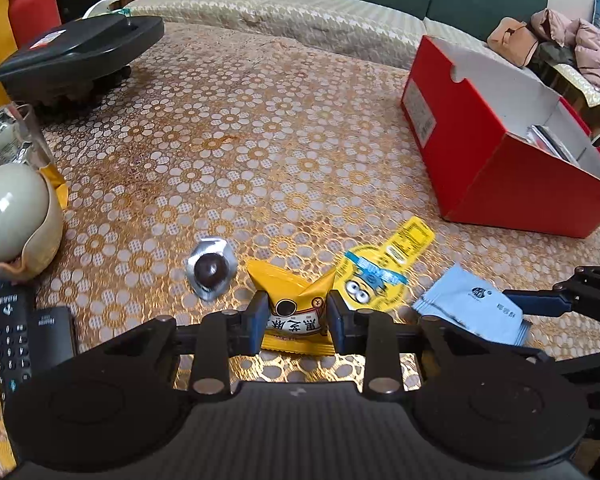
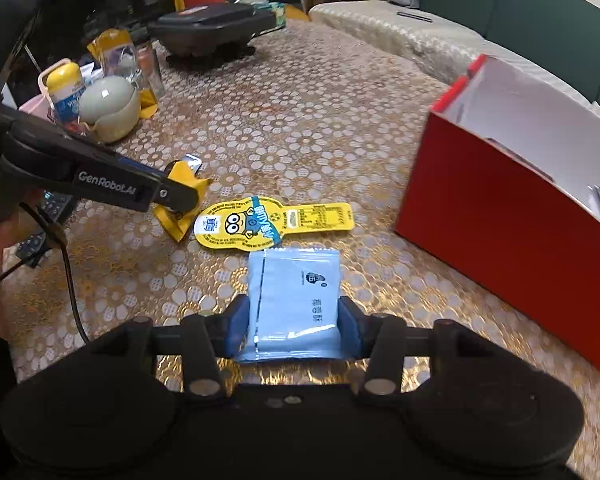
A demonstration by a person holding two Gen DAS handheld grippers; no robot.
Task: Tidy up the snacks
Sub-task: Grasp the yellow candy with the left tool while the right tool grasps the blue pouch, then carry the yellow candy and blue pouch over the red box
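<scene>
Clearly light and crinkly: left gripper (image 1: 296, 322) jaws pinch the yellow packet (image 1: 292, 304) mid-body; right gripper (image 2: 296, 328) jaws pinch the blue packet (image 2: 296, 292) across its sides.

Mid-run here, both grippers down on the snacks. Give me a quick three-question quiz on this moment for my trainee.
1. True or false: the left gripper is closed on the yellow snack packet.
2. What lies between the right gripper's fingers? A) cartoon pouch B) light blue packet C) foil-wrapped chocolate
3. Which loose snack lies between the two gripped ones?

Key: 1 true. 2 B, the light blue packet. 3 The yellow cartoon pouch; the red box stands open nearby.
</scene>
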